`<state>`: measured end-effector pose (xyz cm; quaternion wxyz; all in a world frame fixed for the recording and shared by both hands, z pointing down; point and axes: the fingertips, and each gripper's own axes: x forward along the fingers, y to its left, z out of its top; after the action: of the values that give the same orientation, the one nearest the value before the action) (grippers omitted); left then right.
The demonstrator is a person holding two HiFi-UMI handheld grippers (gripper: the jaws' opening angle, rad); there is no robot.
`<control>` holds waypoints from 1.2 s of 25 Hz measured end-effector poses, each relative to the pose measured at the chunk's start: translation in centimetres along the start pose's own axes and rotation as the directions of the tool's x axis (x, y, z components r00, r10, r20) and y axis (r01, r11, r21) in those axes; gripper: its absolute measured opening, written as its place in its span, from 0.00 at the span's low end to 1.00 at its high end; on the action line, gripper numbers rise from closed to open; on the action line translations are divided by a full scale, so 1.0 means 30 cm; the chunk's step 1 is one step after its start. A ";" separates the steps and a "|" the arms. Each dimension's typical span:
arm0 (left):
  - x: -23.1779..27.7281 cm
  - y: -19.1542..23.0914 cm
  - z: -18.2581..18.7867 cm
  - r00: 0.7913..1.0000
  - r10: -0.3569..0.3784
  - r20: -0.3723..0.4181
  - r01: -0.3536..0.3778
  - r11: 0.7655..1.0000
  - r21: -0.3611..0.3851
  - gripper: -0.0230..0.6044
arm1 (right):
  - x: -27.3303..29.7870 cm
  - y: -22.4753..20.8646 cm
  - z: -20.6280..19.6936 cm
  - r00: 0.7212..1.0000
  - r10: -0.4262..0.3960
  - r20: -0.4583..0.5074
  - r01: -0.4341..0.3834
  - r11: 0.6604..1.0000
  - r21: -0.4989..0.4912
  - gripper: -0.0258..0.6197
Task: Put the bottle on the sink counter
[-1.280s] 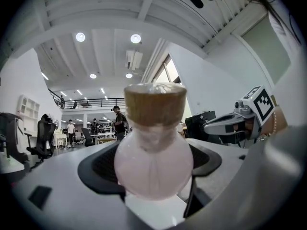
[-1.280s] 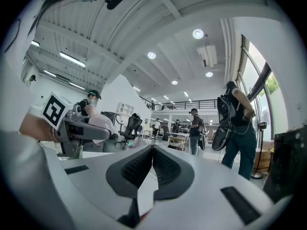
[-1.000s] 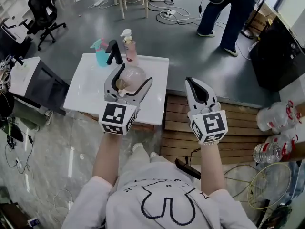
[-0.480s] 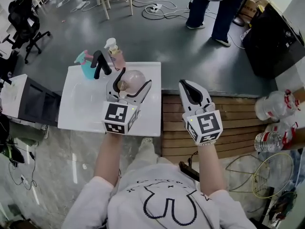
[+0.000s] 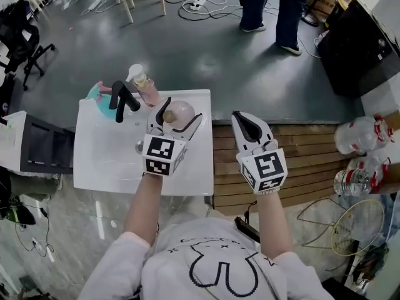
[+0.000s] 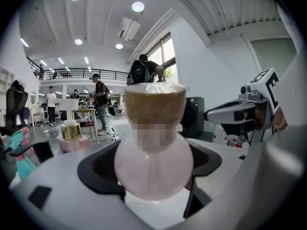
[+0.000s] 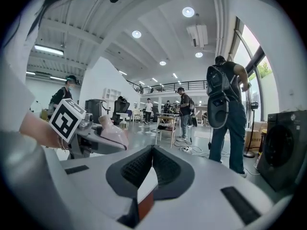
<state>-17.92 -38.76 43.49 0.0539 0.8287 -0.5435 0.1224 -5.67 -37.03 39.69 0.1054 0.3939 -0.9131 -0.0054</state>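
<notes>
A round pink bottle (image 5: 179, 113) with a tan cap is clamped in my left gripper (image 5: 181, 110), whose jaws stand wide round its belly. It hangs over the back right part of the white sink counter (image 5: 112, 164). In the left gripper view the bottle (image 6: 153, 152) fills the middle between the dark pads (image 6: 98, 169). My right gripper (image 5: 245, 122) is shut and holds nothing, hovering over wooden slats to the right of the counter. In its own view the right gripper (image 7: 152, 161) has its pads pressed together.
On the counter's back edge stand a black faucet (image 5: 122, 99), a teal spray bottle (image 5: 97, 92) and a pink pump bottle (image 5: 142, 83). Wooden slats (image 5: 306, 158) lie right of the counter, with large water bottles (image 5: 357, 147) beyond. A person's legs (image 5: 275, 11) stand behind.
The head view has drifted, so the counter sits lower and further left. My left gripper, still holding the bottle, has shifted right, away from the faucet. The right gripper stays shut beside it.
</notes>
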 end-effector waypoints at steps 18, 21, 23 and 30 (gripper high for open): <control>0.305 0.101 -0.241 0.977 -0.110 -0.182 0.091 0.990 -0.110 0.68 | 0.204 -0.055 -0.127 0.993 -0.018 -0.115 0.025 0.998 0.056 0.08; 0.338 0.103 -0.283 0.966 -0.120 -0.228 0.095 0.989 -0.117 0.68 | 0.215 -0.057 -0.133 0.992 -0.015 -0.125 0.022 0.998 0.055 0.08; 0.358 0.101 -0.312 0.957 -0.127 -0.261 0.095 0.987 -0.131 0.68 | 0.218 -0.061 -0.135 0.991 -0.015 -0.131 0.022 0.998 0.054 0.08; 0.412 0.087 -0.397 0.926 -0.134 -0.352 0.076 0.982 -0.174 0.68 | 0.220 -0.075 -0.149 0.988 -0.021 -0.151 0.029 0.998 0.054 0.08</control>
<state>-17.34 -48.14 58.08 0.2249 0.8129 -0.4871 0.2267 -7.57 -43.00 45.09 0.1627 0.4076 -0.8973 0.0485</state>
